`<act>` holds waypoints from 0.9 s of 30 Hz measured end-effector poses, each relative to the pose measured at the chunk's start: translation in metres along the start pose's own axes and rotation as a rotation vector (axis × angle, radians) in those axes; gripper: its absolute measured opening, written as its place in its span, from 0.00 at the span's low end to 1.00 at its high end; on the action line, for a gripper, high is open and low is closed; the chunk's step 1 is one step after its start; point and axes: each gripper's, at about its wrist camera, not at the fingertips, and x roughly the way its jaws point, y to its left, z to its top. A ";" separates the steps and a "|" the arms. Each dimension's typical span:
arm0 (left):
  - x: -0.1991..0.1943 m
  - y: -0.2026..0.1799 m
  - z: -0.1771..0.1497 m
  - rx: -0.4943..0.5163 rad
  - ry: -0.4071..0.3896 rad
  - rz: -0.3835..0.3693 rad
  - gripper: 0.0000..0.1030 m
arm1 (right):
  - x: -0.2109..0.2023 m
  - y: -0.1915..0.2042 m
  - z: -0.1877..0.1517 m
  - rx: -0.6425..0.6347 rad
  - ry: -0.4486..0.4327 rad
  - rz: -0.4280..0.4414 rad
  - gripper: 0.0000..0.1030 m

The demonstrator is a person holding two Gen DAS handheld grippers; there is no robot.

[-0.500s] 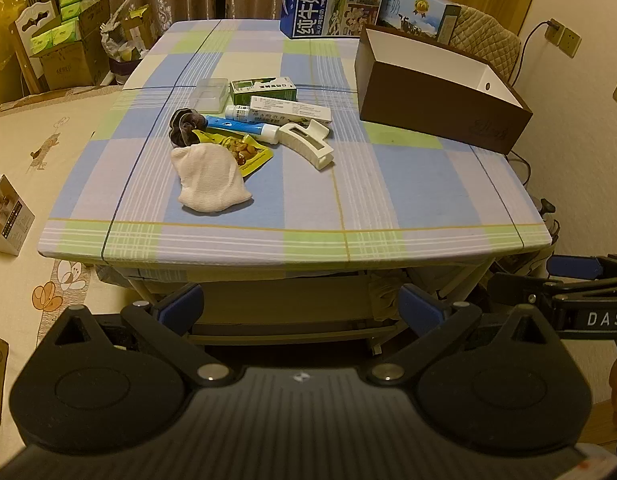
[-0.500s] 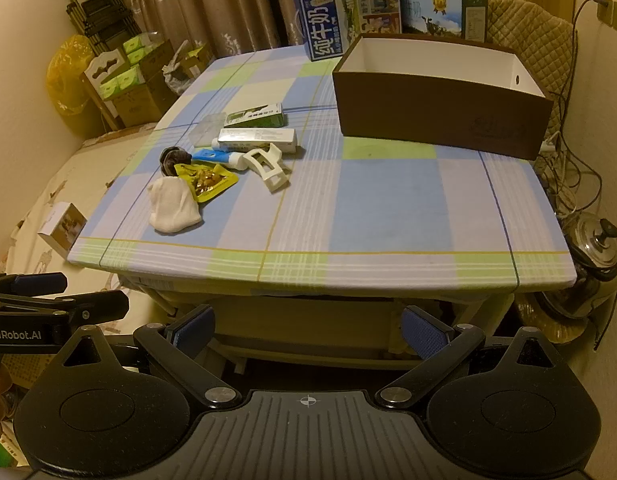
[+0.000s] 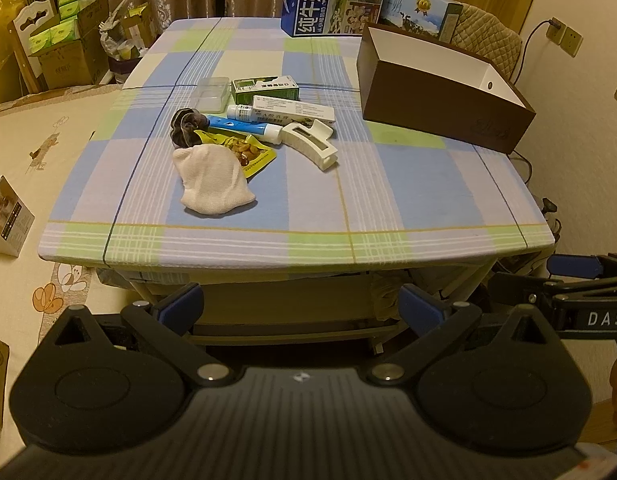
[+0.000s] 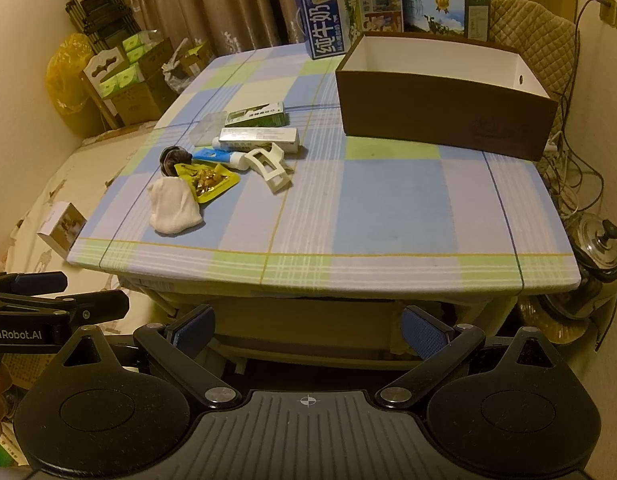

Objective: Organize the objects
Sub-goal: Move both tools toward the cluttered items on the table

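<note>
Checked cloth covers the table (image 4: 388,208) ahead of me. My left hand-held gripper (image 3: 300,308) and right hand-held gripper (image 4: 308,328) both hang short of its near edge, fingers spread wide, holding nothing, so I judge nothing is sorted yet. Next I should reach for the clutter: one white cloth bundle (image 3: 212,180), one hair claw (image 3: 308,142), one yellow sachet (image 3: 248,152), one blue tube (image 3: 244,126), two cartons. One brown box (image 4: 444,108) stands well apart, right.
</note>
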 end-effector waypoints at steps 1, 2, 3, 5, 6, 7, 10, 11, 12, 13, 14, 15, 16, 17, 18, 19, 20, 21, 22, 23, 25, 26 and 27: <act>0.001 0.001 0.000 0.000 0.002 -0.001 0.99 | 0.001 0.001 0.001 0.000 0.002 -0.001 0.95; 0.001 0.002 0.000 0.000 0.003 -0.001 0.99 | 0.001 0.001 0.001 -0.001 0.002 -0.001 0.95; 0.002 0.004 0.002 0.000 0.005 -0.002 0.99 | 0.002 0.001 0.002 -0.001 0.004 -0.002 0.95; 0.004 0.006 0.003 0.000 0.008 -0.002 0.99 | 0.005 0.003 0.006 -0.001 0.008 -0.003 0.95; 0.008 0.008 0.006 0.000 0.012 -0.003 0.99 | 0.006 0.003 0.006 -0.001 0.009 -0.003 0.95; 0.009 0.009 0.007 -0.001 0.013 -0.003 0.99 | 0.007 0.005 0.007 -0.001 0.011 -0.003 0.95; 0.012 0.012 0.010 -0.001 0.018 -0.002 0.99 | 0.010 0.007 0.009 -0.001 0.016 -0.004 0.95; 0.013 0.013 0.011 -0.002 0.020 -0.001 0.99 | 0.012 0.008 0.010 -0.001 0.017 -0.004 0.95; 0.014 0.014 0.011 -0.003 0.022 0.000 0.99 | 0.013 0.008 0.011 -0.001 0.019 -0.004 0.95; 0.015 0.015 0.012 -0.005 0.025 0.001 0.99 | 0.014 0.009 0.012 -0.001 0.021 -0.005 0.95; 0.016 0.016 0.013 -0.006 0.027 0.003 0.99 | 0.016 0.009 0.013 0.000 0.024 -0.005 0.95; 0.017 0.017 0.014 -0.008 0.028 0.003 0.99 | 0.017 0.010 0.014 0.001 0.026 -0.005 0.95; 0.018 0.019 0.015 -0.011 0.030 0.003 0.99 | 0.018 0.010 0.015 0.001 0.027 -0.005 0.95; 0.019 0.020 0.016 -0.013 0.031 0.004 0.99 | 0.020 0.011 0.016 0.001 0.029 -0.005 0.95; 0.020 0.022 0.017 -0.016 0.033 0.005 0.99 | 0.021 0.011 0.017 0.001 0.030 -0.004 0.95; 0.022 0.023 0.018 -0.018 0.036 0.006 0.99 | 0.023 0.011 0.018 0.001 0.032 -0.004 0.95; 0.024 0.025 0.019 -0.020 0.040 0.008 0.99 | 0.025 0.012 0.020 0.001 0.033 -0.004 0.95; 0.026 0.026 0.020 -0.022 0.042 0.010 0.99 | 0.027 0.012 0.021 0.001 0.035 -0.003 0.95; 0.028 0.027 0.021 -0.023 0.045 0.011 0.99 | 0.028 0.012 0.022 0.001 0.038 -0.004 0.95; 0.030 0.029 0.022 -0.023 0.048 0.011 0.99 | 0.031 0.013 0.024 0.002 0.040 -0.004 0.95; 0.033 0.031 0.025 -0.023 0.055 0.010 0.99 | 0.035 0.013 0.027 0.005 0.046 -0.006 0.95; 0.036 0.032 0.026 -0.057 0.055 0.031 0.99 | 0.037 0.013 0.029 0.005 0.047 -0.006 0.95; 0.038 0.033 0.028 -0.058 0.059 0.029 0.99 | 0.039 0.013 0.031 0.006 0.048 -0.006 0.95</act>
